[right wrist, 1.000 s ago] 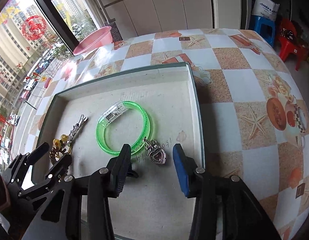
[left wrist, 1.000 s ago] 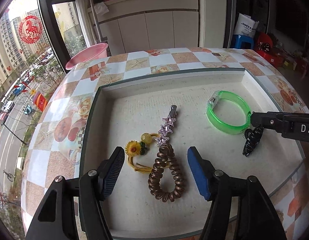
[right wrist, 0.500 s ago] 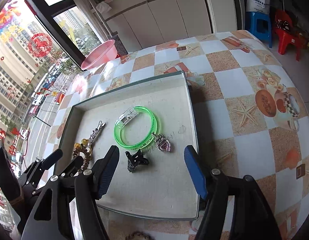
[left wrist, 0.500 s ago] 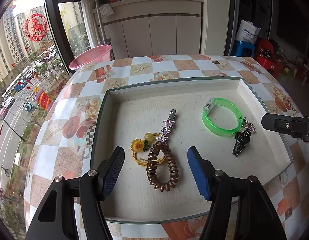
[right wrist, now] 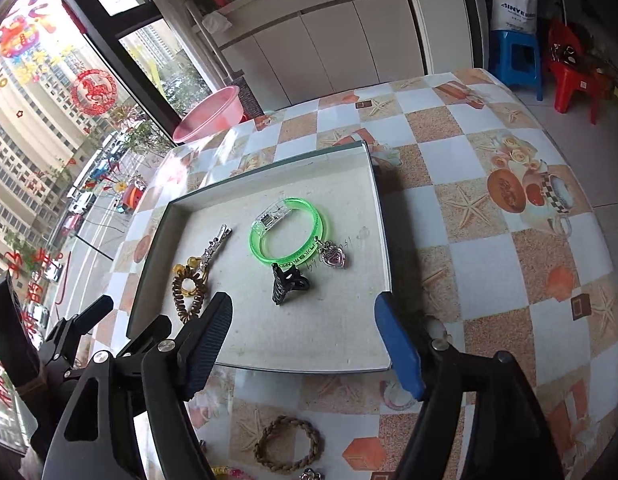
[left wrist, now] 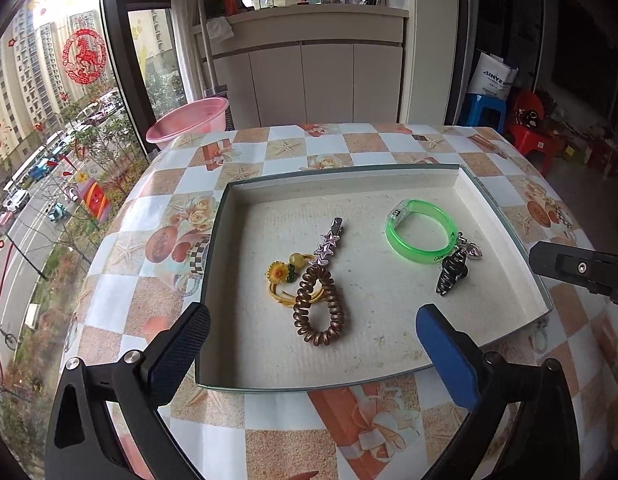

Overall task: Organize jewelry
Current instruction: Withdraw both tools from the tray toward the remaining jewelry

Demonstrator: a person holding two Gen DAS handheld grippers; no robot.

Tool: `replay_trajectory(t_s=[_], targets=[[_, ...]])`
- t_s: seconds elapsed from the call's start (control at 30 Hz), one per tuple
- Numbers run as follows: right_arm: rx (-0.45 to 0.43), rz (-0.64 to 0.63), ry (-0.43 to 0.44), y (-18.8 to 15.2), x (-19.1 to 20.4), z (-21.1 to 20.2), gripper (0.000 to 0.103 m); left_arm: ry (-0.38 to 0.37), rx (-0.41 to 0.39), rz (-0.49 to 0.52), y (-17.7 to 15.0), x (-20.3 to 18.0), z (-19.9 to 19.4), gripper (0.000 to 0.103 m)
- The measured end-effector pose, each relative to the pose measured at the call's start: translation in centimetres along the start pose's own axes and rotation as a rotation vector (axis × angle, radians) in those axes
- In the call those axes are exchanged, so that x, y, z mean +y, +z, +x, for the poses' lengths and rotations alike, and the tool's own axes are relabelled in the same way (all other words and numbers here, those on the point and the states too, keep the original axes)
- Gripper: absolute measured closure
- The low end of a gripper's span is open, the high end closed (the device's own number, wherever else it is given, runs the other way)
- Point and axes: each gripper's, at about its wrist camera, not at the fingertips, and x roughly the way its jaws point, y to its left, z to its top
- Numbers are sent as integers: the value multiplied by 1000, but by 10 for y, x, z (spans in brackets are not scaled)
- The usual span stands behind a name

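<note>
On shallow tray [left wrist: 501,216], glossy green bangle [left wrist: 421,236], coiled brown tie [left wrist: 319,308]

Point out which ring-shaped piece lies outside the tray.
The braided rope bracelet, on the tablecloth before the tray. The green bangle and the brown spiral hair tie lie inside.

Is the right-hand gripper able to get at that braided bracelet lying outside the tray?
Probably yes. The braided bracelet lies bare on the table, right below the empty, opening right gripper, with nothing over it; the gripper would have to draw back and tip down.
</note>
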Motion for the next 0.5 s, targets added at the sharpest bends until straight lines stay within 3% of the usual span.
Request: replay_trajectory(t_s=[0.3,0.37,0.5], targets=[[-39,-26,21,-21,8,-34,14,-14,-27,-24,-22,7,-35,0],[-49,-37,21,-27,12,-42,0,-28,-29,-42,-30,11,-43,0],[-89,-43,40,-42,19,-58,0,-29,-33,-20,-54,10,-59,0]])
